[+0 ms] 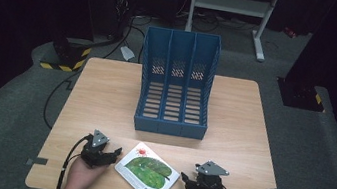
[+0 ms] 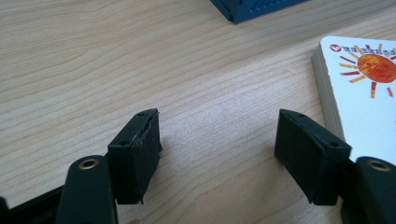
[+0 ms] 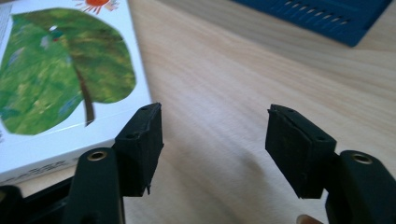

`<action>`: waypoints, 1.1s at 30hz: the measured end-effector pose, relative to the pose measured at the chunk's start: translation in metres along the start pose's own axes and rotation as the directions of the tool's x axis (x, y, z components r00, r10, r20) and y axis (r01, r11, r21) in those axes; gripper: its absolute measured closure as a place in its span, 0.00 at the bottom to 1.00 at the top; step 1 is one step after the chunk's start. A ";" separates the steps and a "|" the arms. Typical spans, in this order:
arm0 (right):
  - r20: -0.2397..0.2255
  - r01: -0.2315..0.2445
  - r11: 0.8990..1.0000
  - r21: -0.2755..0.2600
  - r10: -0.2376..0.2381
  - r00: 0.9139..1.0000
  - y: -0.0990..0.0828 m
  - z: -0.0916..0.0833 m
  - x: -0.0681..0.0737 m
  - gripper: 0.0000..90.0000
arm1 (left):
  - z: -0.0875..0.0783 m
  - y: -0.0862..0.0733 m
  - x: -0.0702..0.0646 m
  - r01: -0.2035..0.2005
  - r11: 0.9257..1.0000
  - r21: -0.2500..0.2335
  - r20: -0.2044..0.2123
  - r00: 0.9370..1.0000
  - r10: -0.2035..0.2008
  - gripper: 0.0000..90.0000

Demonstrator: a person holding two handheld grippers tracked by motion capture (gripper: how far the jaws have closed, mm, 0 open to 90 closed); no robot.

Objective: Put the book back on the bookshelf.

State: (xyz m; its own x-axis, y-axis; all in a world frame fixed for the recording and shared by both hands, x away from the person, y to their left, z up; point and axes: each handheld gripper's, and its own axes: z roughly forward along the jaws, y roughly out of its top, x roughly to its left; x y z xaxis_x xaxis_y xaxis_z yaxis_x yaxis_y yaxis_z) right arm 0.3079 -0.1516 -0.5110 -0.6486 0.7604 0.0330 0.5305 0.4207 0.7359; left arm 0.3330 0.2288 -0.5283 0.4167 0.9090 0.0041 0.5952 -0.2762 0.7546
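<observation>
Your light wooden worktop (image 1: 106, 90) carries a blue plastic three-slot file rack (image 1: 176, 83) at its middle, standing upright with the open side facing you. Nearer you, a white board book with a green leaf and orange sun on its cover (image 1: 146, 172) lies flat, between your hands. Your left claw (image 1: 116, 153) sits just beside its left edge, jaws wide with nothing between them. Your right claw (image 1: 183, 178) sits just beside its right edge, jaws partly apart over bare wood.
</observation>
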 end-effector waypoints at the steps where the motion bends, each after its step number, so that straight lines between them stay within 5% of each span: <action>1: -0.003 0.007 1.000 -0.005 -0.007 1.000 0.000 0.000 0.003 0.43 | 0.000 0.000 0.000 -0.003 1.000 0.002 0.004 1.000 0.003 0.35; 8: -0.001 -0.005 1.000 0.020 0.005 1.000 -0.003 0.002 0.004 0.44 | -0.002 -0.002 0.001 -0.016 1.000 -0.007 0.020 1.000 0.017 0.44; 14: -0.028 0.020 0.999 0.025 -0.020 0.999 -0.003 0.004 0.007 0.48 | -0.010 0.000 0.001 -0.007 1.000 -0.023 0.089 0.996 0.009 0.53; 16: -0.046 0.028 0.999 0.030 -0.027 0.999 -0.003 0.004 0.009 0.49 | -0.013 0.001 -0.002 -0.003 0.999 -0.038 0.125 0.992 0.008 0.56; 17: -0.063 0.043 0.999 0.029 -0.041 0.997 -0.004 0.005 0.011 0.49 | -0.014 0.002 -0.007 -0.001 0.999 -0.050 0.183 0.983 0.010 0.58; 18: -0.063 0.043 0.999 0.029 -0.041 0.997 -0.004 0.005 0.011 0.49 | -0.014 0.002 -0.007 -0.001 0.999 -0.050 0.183 0.983 0.010 0.59; 20: -0.060 0.043 0.999 0.034 -0.041 0.997 -0.004 0.005 0.013 0.50 | -0.013 0.002 -0.020 -0.040 0.998 -0.040 0.236 0.971 0.048 0.59; 21: -0.060 0.043 0.999 0.034 -0.041 0.997 -0.004 0.005 0.013 0.50 | -0.013 0.002 -0.020 -0.040 0.998 -0.040 0.236 0.971 0.048 0.60; 25: -0.055 0.032 0.999 0.035 -0.031 0.998 -0.004 0.005 0.013 0.51 | -0.010 0.001 -0.032 -0.074 0.997 -0.034 0.287 0.955 0.081 0.63; 33: -0.016 -0.009 0.999 0.037 0.010 1.000 0.001 0.010 0.013 0.54 | -0.008 0.001 -0.035 -0.048 0.998 -0.034 0.279 0.959 0.056 0.60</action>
State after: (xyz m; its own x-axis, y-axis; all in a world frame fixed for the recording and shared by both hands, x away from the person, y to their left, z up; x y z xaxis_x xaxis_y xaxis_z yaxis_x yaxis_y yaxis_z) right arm 0.3057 -0.1360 -0.5163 -0.6518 0.7567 0.0509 0.5562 0.4314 0.7103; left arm 0.3136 0.1997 -0.5224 0.6245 0.7689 -0.1373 0.5509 -0.3090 0.7753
